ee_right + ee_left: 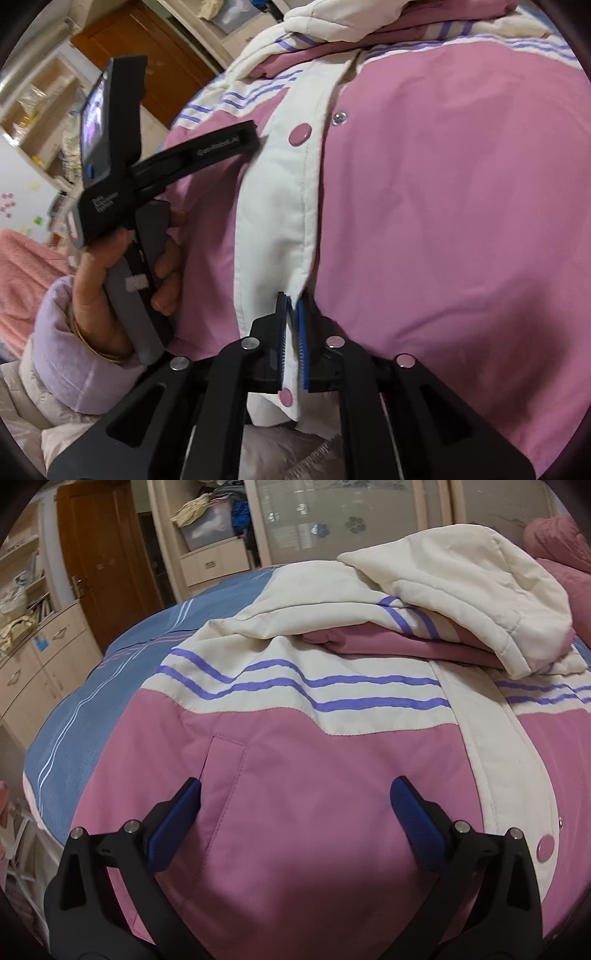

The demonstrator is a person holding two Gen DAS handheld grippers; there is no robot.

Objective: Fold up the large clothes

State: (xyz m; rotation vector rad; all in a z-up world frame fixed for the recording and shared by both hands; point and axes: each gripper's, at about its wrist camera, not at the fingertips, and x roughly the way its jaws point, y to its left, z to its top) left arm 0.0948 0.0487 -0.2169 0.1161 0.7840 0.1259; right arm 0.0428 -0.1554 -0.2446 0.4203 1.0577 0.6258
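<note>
A large pink and cream jacket (pixel 295 746) with purple stripes lies front up on the bed, its cream hood (pixel 461 590) folded over the top. My left gripper (pixel 295 797) is open just above the pink lower front, beside a pocket seam, holding nothing. In the right wrist view my right gripper (pixel 293 321) is shut on the jacket's cream button placket (pixel 277 206) near the hem. The left gripper's body (pixel 155 166), held in a hand, hovers over the jacket (pixel 443 184) to the left of the placket.
The jacket lies on a blue striped bedsheet (pixel 110 686). Pink pillows (pixel 561 554) sit at the far right. A wooden door (pixel 99 554), light cabinets (pixel 44 653) and a shelf with a storage box (pixel 210 520) stand beyond the bed.
</note>
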